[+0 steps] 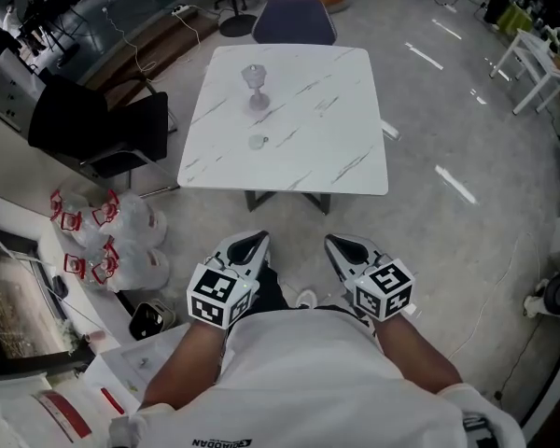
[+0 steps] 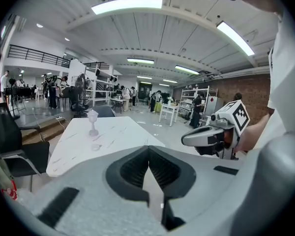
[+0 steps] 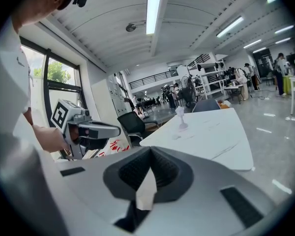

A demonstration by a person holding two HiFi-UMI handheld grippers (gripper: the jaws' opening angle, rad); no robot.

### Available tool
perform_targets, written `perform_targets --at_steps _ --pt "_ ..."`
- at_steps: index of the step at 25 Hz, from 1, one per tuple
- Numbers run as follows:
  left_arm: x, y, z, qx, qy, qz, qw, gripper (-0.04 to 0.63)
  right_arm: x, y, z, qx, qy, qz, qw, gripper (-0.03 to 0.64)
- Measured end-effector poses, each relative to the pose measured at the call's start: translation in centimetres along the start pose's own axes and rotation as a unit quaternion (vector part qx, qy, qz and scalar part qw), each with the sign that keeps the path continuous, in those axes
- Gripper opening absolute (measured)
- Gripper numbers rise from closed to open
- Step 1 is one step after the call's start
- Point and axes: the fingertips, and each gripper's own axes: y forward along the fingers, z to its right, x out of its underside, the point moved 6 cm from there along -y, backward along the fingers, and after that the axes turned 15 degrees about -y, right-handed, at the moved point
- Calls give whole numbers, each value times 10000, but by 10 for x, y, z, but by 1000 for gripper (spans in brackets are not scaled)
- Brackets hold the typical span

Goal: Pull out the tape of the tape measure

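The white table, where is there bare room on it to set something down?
The table is bare over its whole right half and along the strip by its near edge. Only the left-centre is taken, by the clear goblet and a small round thing just nearer than it.
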Motion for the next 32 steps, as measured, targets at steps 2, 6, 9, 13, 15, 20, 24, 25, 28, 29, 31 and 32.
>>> perform_targets --at_steps 2,6,9,13,15,20,24,25,28,29,31,32 --pt "0 6 -6 40 -46 -19 10000 6 0 8 4 -6 24 -7 10000 6" --pt "-8 20 -21 116 -67 -60 9999 6 -6 24 14 28 7 10 10000 6" --pt "-25 33 -34 180 8 -42 9998 6 -15 38 25 79 -17 8 10000 6" --pt "-49 53 -57 285 151 -86 9994 6 -25 65 45 193 23 -32 9998 6" --pt "-60 66 -73 323 204 -154 9991 6 -31 82 55 225 32 -56 9997 6" --pt "-102 98 -117 450 349 -160 9983 6 -53 125 87 381 14 -132 9992 6" --pt "-135 118 -148 582 533 -162 9967 6 -73 157 109 535 97 -135 9984 6" --pt "-141 122 -155 629 554 -180 9963 6 -77 164 114 581 117 -138 9981 6" --pt "-154 135 -176 753 666 -244 9946 6 -81 184 130 771 208 -222 9966 6" --pt "-158 139 -183 786 702 -273 9941 6 -80 191 136 843 291 -272 9956 6" --pt "-164 148 -196 870 740 -331 9929 6 -80 200 147 980 456 -329 9936 6" --pt "-167 152 -201 920 763 -346 9922 6 -81 204 151 1047 489 -331 9927 6"
